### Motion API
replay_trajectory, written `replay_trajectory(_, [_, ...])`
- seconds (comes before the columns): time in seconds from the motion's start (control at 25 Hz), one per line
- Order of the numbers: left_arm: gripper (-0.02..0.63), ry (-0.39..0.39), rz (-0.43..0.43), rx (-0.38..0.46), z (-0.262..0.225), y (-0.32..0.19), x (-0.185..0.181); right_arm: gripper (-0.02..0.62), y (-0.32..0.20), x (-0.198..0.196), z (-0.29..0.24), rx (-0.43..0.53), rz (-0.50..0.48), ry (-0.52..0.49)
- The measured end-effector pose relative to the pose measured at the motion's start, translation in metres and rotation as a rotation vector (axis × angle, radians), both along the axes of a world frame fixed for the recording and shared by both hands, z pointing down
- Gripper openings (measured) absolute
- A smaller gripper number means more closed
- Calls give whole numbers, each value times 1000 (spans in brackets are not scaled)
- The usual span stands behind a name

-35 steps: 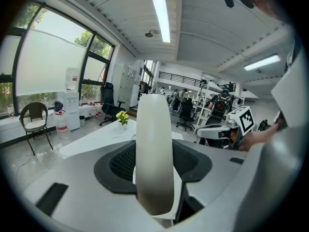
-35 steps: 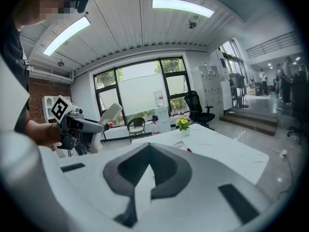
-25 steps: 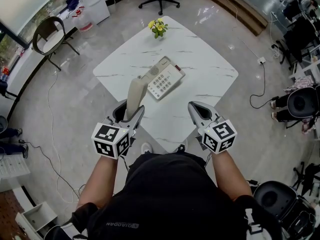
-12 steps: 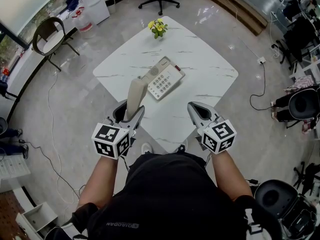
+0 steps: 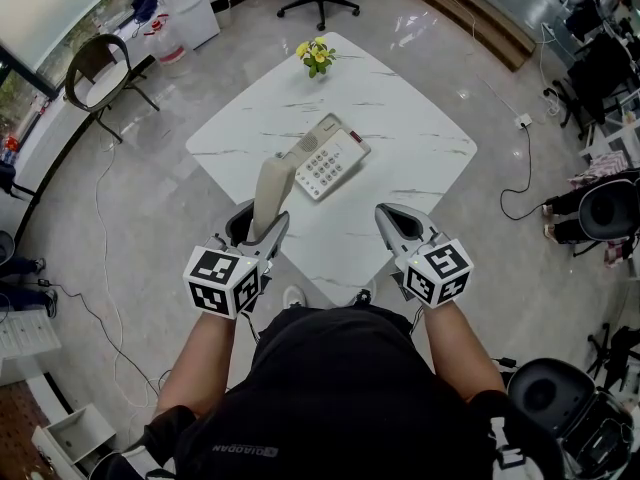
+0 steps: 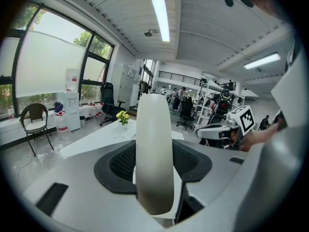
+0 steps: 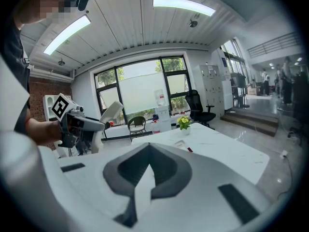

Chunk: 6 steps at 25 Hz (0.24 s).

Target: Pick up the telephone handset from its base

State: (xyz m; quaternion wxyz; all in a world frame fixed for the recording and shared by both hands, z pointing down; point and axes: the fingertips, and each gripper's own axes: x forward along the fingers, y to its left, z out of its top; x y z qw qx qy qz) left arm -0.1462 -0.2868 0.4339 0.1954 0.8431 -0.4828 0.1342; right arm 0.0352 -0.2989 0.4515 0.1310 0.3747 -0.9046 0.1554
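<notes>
The table (image 5: pixel 420 138) lies bare at its right corner and along its near-right edge, open to a gripper from that side. The telephone base (image 5: pixel 330 158) occupies the middle, a flower vase (image 5: pixel 317 58) the far corner. The handset (image 5: pixel 270 193), clamped in the left gripper (image 5: pixel 262 236), stands over the near-left edge.

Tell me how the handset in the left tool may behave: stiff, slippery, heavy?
The handset looks like rigid moulded plastic, so probably stiff. Its smooth surface may slip in the left tool. Held near one end, it could tilt.
</notes>
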Motion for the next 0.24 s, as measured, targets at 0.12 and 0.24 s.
replay_trajectory(0.12, [216,-2,-1,-2,1,-1,1,0,-2,1,0,1,-1,2])
replay_trajectory(0.24, [216,-6,0,-6,1,0,2,0,-3,1,0,2,-4,3])
